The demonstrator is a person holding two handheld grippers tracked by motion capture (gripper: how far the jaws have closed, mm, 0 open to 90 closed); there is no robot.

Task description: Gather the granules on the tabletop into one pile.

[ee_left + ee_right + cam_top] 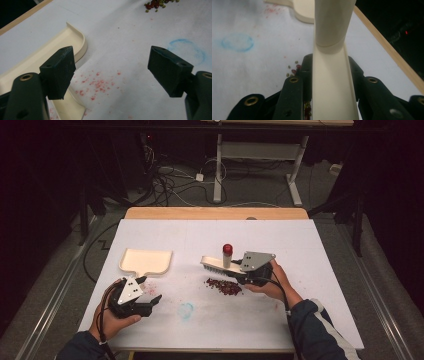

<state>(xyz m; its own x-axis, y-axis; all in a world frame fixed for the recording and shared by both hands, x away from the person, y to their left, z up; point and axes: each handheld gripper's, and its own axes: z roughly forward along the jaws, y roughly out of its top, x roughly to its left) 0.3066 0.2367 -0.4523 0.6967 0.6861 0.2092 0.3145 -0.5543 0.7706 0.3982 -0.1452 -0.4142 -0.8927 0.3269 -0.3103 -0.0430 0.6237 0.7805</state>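
A cream brush [214,264] lies level above the table, with my right gripper [241,270] shut on its handle [332,92]. From the brush rises a pale cylinder [227,258] with a red cap. Just below the brush a pile of red and green beans [224,286] lies on the white table [300,270]; some beans [293,70] show beside the right jaw. A cream dustpan [146,261] rests at the left, its rim [80,40] near my left gripper [150,291]. The left gripper [112,62] stands open over red stains with nothing between its jaws.
A blue ring mark [186,310] and red smears [97,83] stain the table sheet between the hands. A wooden strip [215,213] edges the far side. Beyond it are cables and another table's legs [218,175] on the floor.
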